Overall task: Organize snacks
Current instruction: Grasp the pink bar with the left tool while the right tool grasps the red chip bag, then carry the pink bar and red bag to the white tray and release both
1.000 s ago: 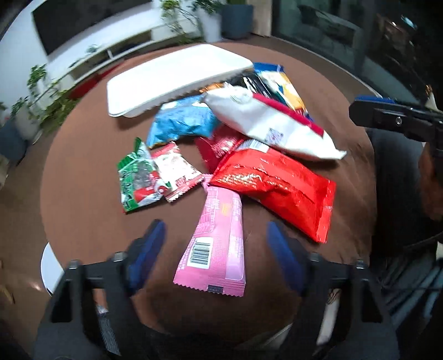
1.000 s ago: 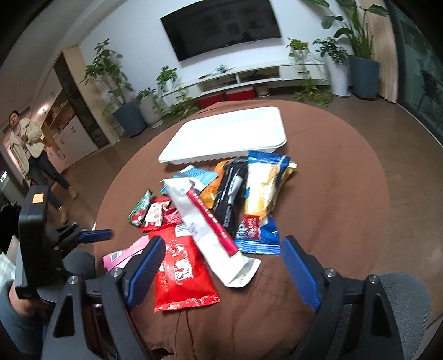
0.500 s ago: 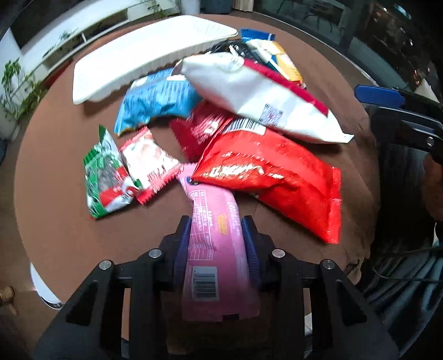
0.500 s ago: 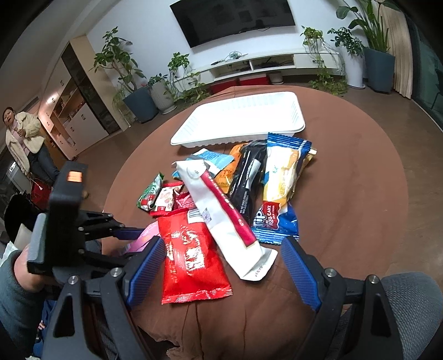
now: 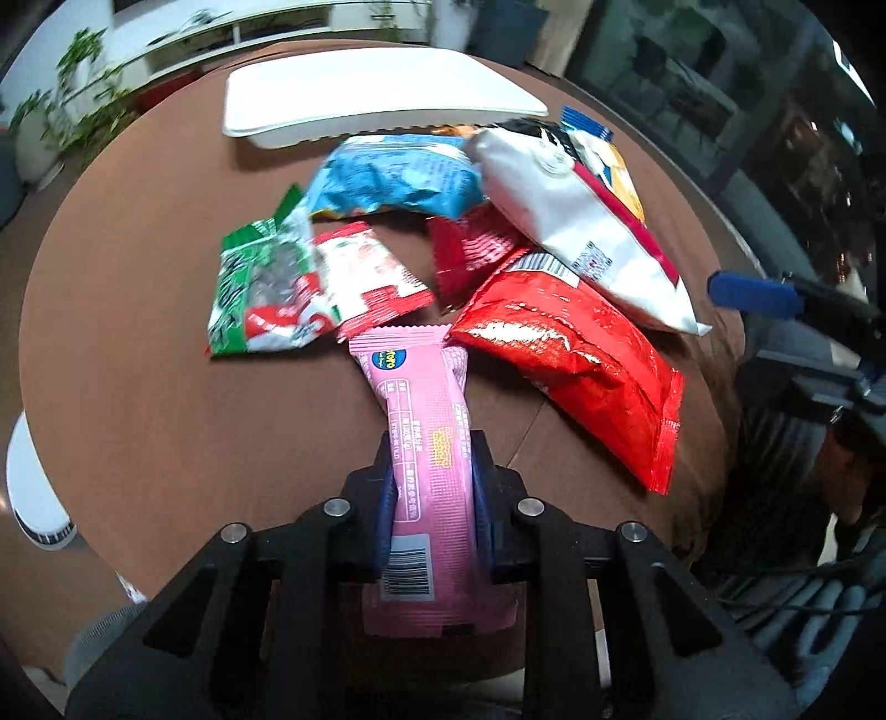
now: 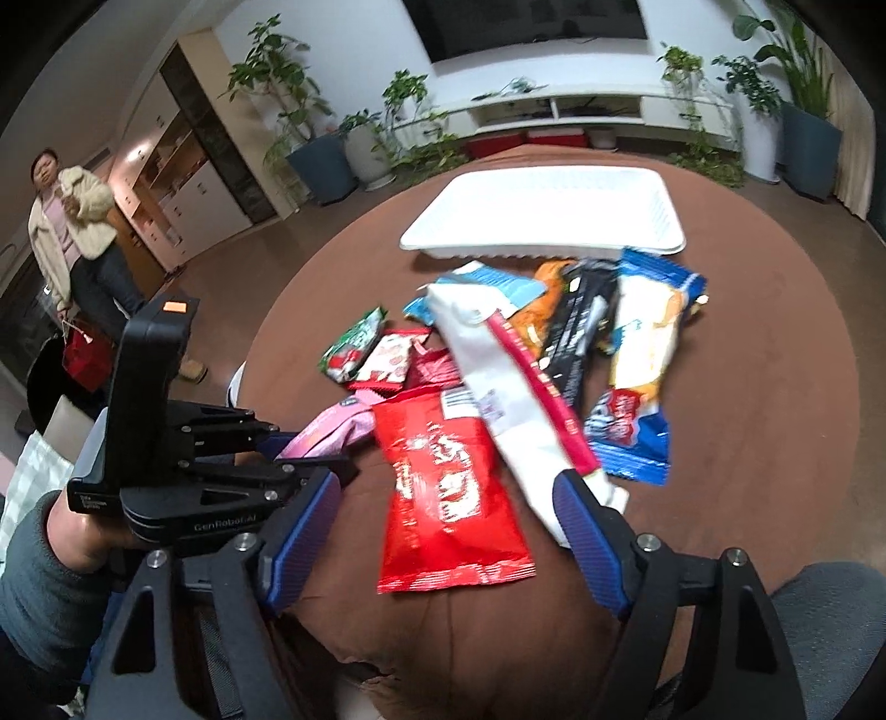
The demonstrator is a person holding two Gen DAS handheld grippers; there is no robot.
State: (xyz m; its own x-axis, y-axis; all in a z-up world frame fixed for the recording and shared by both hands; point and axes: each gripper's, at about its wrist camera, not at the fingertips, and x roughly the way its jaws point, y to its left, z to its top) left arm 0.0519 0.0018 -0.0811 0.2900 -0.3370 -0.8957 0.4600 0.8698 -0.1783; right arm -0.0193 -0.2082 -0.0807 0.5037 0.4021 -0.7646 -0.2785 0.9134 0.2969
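Wall television (image 6: 526,22), potted plants (image 6: 315,138), bystander (image 6: 77,232)

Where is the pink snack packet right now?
In the left wrist view, the pink snack packet sits low and central, pinched between the left gripper fingers, its far end beside the big red bag.

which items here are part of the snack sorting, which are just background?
Job:
- pink snack bar, clamped in left gripper
- red packet, under open right gripper
- white-and-red bag
- blue packet
- white tray

Background:
- TV
- potted plants
- bystander
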